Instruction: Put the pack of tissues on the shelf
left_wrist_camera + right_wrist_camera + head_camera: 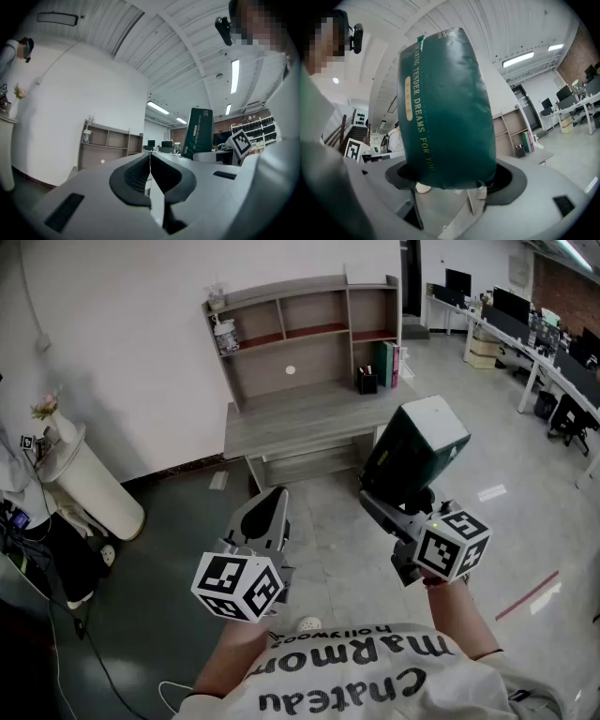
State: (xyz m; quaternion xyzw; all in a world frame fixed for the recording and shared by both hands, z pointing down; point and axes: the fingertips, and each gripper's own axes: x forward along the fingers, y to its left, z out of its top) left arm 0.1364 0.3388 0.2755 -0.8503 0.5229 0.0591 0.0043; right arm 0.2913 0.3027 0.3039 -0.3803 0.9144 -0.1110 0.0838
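A glossy grey tiled floor (328, 559) is spread under everything. Against the white wall, a boxy shelf (309, 320) in pale grey wood grain is set on a flat surface (300, 423) of the same finish. Its open rectangular compartments are lined with reddish boards.

The pack of tissues (445, 108) is a puffy, pillow-shaped thing wrapped in smooth dark green plastic, with gold lettering printed down one side. It's held upright in mid-air over the floor, short of the surface and well apart from the shelf. It's clamped at its bottom end by the right tool (453, 180), whose dark pads are spread wide and pressed against the soft wrap on both sides.

The left tool (150, 161) is carried empty, its two curved black ribbed pads brought together so only a hairline seam is left. A white marker cube (239, 585) with black squares is fixed on it, and another on the right tool.

Smallest stuff: some upright books (388, 364) and a black pen holder (367, 382) are tucked in the shelf's lower right compartment.
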